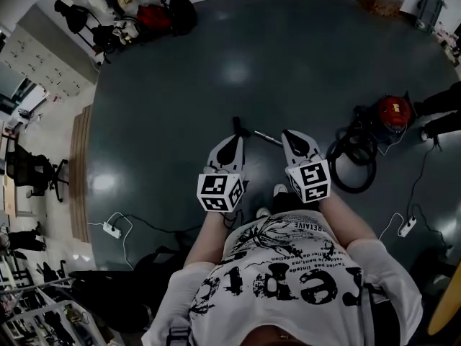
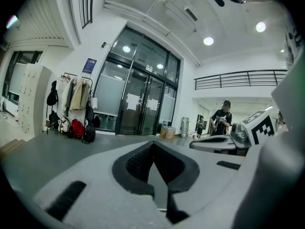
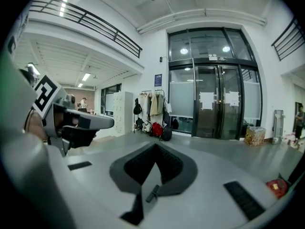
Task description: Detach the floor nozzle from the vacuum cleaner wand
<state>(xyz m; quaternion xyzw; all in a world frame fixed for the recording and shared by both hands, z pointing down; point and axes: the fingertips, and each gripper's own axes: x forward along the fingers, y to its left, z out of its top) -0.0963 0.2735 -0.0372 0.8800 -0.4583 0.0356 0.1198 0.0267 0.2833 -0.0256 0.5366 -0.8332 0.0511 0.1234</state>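
The floor nozzle [image 1: 238, 127] on its wand [image 1: 268, 138] lies on the floor [image 1: 238, 63], between the tips of both grippers. The left gripper [image 1: 233, 141] and right gripper [image 1: 294, 135] are fully closed and empty. The red vacuum cleaner [image 1: 394, 111] stands well apart, at the right.

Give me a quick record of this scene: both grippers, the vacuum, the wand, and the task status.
left gripper: shut, empty
right gripper: shut, empty, beside the left
vacuum cleaner: red canister on the floor, to the right
hose: black, coiled beside the canister
wand: lies on the floor just beyond the gripper tips
task status: wand not yet gripped
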